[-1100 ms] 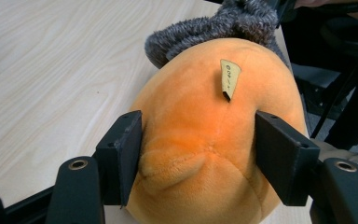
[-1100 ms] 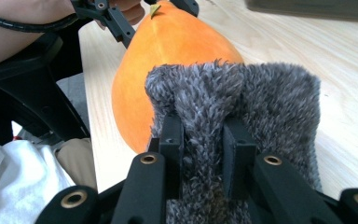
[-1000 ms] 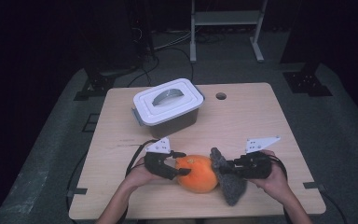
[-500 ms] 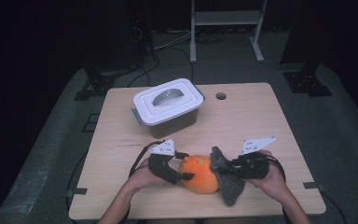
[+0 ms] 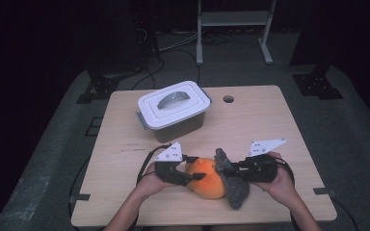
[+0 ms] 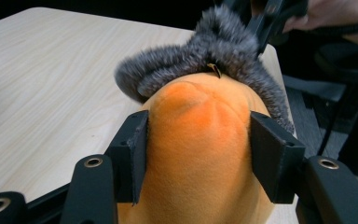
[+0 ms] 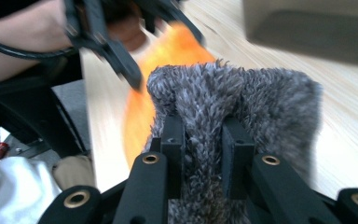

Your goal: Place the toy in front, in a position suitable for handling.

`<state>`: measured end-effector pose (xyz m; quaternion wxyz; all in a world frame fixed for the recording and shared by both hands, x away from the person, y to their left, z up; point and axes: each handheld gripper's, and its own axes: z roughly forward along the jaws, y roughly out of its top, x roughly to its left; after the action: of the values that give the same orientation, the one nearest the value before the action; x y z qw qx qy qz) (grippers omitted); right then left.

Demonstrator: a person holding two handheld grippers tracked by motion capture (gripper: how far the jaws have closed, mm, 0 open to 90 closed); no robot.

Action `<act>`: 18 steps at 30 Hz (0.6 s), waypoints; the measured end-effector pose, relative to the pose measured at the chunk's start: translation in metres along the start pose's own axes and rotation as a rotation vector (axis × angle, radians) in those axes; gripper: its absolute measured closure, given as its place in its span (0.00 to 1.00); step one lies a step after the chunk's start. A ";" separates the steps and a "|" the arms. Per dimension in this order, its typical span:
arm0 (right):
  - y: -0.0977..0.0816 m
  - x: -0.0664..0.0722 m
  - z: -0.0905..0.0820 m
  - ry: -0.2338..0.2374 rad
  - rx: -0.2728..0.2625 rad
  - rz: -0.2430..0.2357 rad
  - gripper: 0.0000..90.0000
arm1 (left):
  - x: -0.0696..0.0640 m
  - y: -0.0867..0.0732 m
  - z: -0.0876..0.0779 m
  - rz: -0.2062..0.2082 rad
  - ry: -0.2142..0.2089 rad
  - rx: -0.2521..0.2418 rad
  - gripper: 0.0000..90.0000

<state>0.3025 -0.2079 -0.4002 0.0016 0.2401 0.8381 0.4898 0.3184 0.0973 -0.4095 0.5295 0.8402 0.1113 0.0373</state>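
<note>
An orange plush toy (image 5: 208, 179) with a grey furry part (image 5: 236, 190) lies near the table's front edge. My left gripper (image 5: 191, 168) comes at it from the left. Its jaws have just been closing, and in the left gripper view both pads (image 6: 137, 149) press the sides of the orange body (image 6: 191, 98). My right gripper (image 5: 227, 168) reaches in from the right and is shut on the grey fur (image 7: 261, 98), which bulges between its jaws (image 7: 201, 140). The right gripper's tips (image 6: 265, 18) pinch the fur (image 6: 214, 51) behind the orange body.
A grey box with a white lid (image 5: 173, 108) stands at the back left of the wooden table (image 5: 279, 125). A small round hole (image 5: 228, 98) lies near the far edge. The front edge runs close under both hands. Stand legs and cables lie on the floor beyond.
The left gripper's jaws have drawn in onto the orange body. Both hands and the toy stay in about the same place.
</note>
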 end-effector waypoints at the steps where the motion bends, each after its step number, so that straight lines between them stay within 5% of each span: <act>1: -0.003 -0.003 -0.001 -0.010 0.008 0.015 0.82 | 0.002 0.000 -0.001 -0.015 0.002 -0.006 0.48; 4: -0.004 -0.004 -0.002 -0.006 -0.001 0.028 0.82 | 0.001 -0.001 0.000 -0.007 0.006 -0.001 0.48; 7: 0.010 0.009 -0.002 0.010 -0.050 -0.016 0.82 | -0.003 0.002 0.003 0.015 0.008 -0.001 0.46; 14: 0.008 0.013 0.007 0.006 0.000 -0.031 0.82 | 0.000 0.001 0.003 -0.044 -0.026 -0.042 0.28; 18: 0.001 0.005 0.001 0.001 0.009 -0.015 0.83 | 0.006 -0.010 0.006 -0.049 -0.042 0.011 0.17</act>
<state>0.2984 -0.2048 -0.3987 0.0036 0.2334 0.8420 0.4864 0.3236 0.0978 -0.4216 0.5278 0.8407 0.1209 0.0060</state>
